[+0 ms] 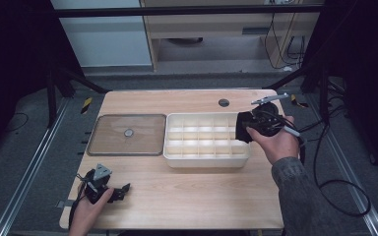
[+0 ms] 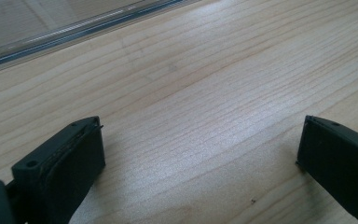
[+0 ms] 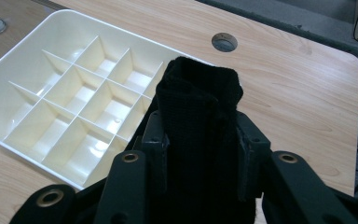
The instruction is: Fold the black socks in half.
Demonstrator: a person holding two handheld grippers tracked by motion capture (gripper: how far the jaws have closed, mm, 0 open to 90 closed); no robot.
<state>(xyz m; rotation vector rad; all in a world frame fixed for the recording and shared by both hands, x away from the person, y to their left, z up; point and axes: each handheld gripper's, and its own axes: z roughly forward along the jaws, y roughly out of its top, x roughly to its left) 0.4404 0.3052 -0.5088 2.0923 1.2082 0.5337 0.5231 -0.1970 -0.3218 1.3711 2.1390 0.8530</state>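
High view: going left to right, the left gripper [image 1: 120,189] rests on the table [image 1: 192,196] at about seven o'clock, its jaws spread wide with nothing between them; the left gripper view shows bare wood grain in the gap. Just beyond it, at nine o'clock, lies a clear flat lid [image 1: 127,134] with a small round knob in its middle. Touching the lid's right edge, or very nearly, sits the white divided tray [image 1: 204,160], its compartments all empty. At three o'clock the right gripper [image 1: 242,129] hangs over the tray's right end, jaws clamped on a folded black cloth [image 1: 243,127]. The right gripper view shows the cloth [image 3: 198,116] standing upright between the jaws, above the table just off the tray's near corner.

The step in hand looks like carrying the cloth to a compartment. The next move likely calls for lining the bundle up over one cell at the right end, lowering it between the dividers, then letting go; the cloth looks wide for a single cell, so it may need pressing in.

The table is pale wood with a round cable hole [image 1: 224,103] near twelve o'clock. Around it stand dark frame rails, grey floor, trailing cables at right, and light cabinets behind.
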